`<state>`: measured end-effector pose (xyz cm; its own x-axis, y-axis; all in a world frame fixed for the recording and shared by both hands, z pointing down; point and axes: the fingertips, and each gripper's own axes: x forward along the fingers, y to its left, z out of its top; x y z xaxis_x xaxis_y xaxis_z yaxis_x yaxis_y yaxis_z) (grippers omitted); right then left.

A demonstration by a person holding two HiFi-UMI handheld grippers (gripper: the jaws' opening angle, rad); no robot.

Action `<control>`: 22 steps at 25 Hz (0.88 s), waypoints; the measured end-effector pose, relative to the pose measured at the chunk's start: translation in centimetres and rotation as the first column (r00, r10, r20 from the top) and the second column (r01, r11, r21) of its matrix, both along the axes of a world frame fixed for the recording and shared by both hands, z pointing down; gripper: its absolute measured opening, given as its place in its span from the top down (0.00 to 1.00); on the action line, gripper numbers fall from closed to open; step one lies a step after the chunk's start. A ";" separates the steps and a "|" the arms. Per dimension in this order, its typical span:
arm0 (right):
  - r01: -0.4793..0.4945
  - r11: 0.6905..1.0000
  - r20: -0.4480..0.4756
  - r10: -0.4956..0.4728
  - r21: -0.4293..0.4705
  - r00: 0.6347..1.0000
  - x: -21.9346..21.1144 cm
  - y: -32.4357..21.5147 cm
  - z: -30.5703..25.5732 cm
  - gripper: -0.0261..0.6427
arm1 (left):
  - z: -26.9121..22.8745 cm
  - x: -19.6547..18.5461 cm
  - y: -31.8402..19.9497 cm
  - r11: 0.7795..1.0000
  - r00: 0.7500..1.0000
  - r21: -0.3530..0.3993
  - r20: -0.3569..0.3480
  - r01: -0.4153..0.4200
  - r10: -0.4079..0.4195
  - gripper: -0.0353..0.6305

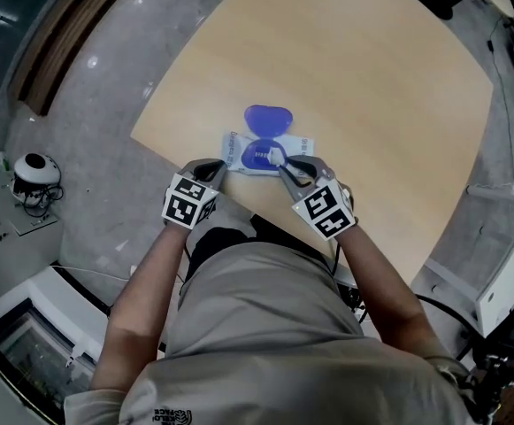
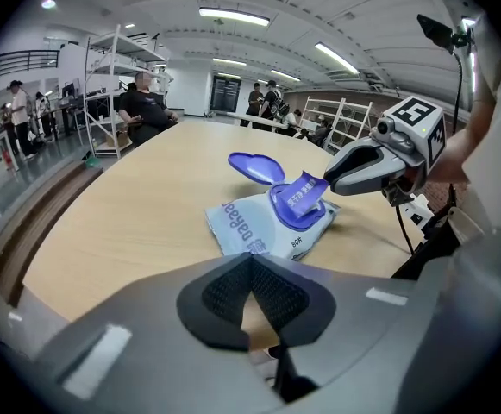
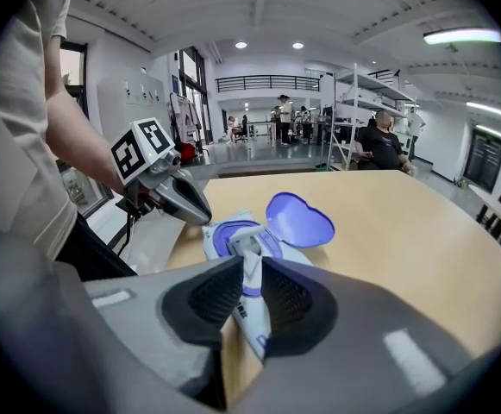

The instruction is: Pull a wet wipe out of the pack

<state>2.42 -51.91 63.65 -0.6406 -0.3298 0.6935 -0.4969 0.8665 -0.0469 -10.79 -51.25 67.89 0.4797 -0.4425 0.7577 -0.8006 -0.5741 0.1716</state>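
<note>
A pale blue wet-wipe pack (image 1: 239, 151) lies flat near the front edge of the wooden table (image 1: 372, 78), its purple heart-shaped lid (image 1: 268, 118) flipped open away from me. My right gripper (image 1: 285, 168) is shut on a purple printed tab (image 2: 304, 193) that rises from the pack's opening; its other side shows white between the jaws (image 3: 248, 270). My left gripper (image 1: 214, 168) hovers at the pack's left end, jaws shut with nothing between them (image 2: 250, 266); the pack (image 2: 250, 228) lies just ahead of them. Whether the gripper touches the pack is unclear.
The table's front edge (image 1: 164, 158) runs just under both grippers, with grey floor beyond. A white device with cables (image 1: 34, 173) sits on the floor at left. Metal shelving (image 2: 116, 93) and several people stand far off in the room.
</note>
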 end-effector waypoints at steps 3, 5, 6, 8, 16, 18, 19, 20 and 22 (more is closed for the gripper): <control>0.024 1.000 -0.014 -0.024 -0.010 1.000 -0.5 -0.4 0.6 0.88 | 0.5 0.2 0.0 1.000 1.000 -0.024 -0.011 0.003 -0.003 0.94; 0.039 0.999 -0.011 -0.039 -0.016 0.999 -0.9 -0.5 0.8 0.88 | 0.7 0.3 0.1 0.999 1.000 -0.036 -0.012 0.000 0.000 0.94; 0.045 0.999 -0.010 -0.046 -0.020 0.999 -1.1 -0.5 1.0 0.88 | 0.8 0.3 0.0 0.999 1.000 -0.040 -0.010 -0.003 0.002 0.94; 0.058 0.998 -0.010 -0.058 -0.025 0.998 -1.4 -0.7 1.4 0.88 | 1.1 0.4 -0.1 0.999 1.000 -0.045 -0.007 -0.008 0.007 0.94; 0.096 0.994 -0.029 -0.098 -0.051 0.995 -1.8 -0.7 2.7 0.88 | 1.9 0.7 -0.4 0.998 1.000 -0.062 -0.003 -0.015 0.015 0.94; 0.098 0.994 -0.034 -0.100 -0.049 0.994 -1.9 -0.8 2.8 0.88 | 1.9 0.7 -0.5 0.998 1.000 -0.059 0.006 -0.020 0.020 0.94; 0.099 0.994 -0.035 -0.101 -0.049 0.994 -2.0 -0.8 2.8 0.89 | 2.0 0.6 -0.5 0.998 1.000 -0.059 0.010 -0.021 0.022 0.94; 0.099 0.994 -0.037 -0.101 -0.049 0.994 -1.9 -0.7 2.8 0.90 | 2.1 0.6 -0.5 0.998 1.000 -0.062 0.012 -0.023 0.023 0.94; 0.096 0.994 -0.041 -0.098 -0.047 0.994 -1.9 -0.8 2.8 0.92 | 2.2 0.7 -0.5 0.997 0.999 -0.067 0.014 -0.030 0.031 0.94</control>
<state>0.53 -52.74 66.47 -0.6373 -0.2354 0.7338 -0.4133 0.9081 -0.0677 -10.12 -51.78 70.08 0.4807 -0.3759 0.7922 -0.7856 -0.5860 0.1986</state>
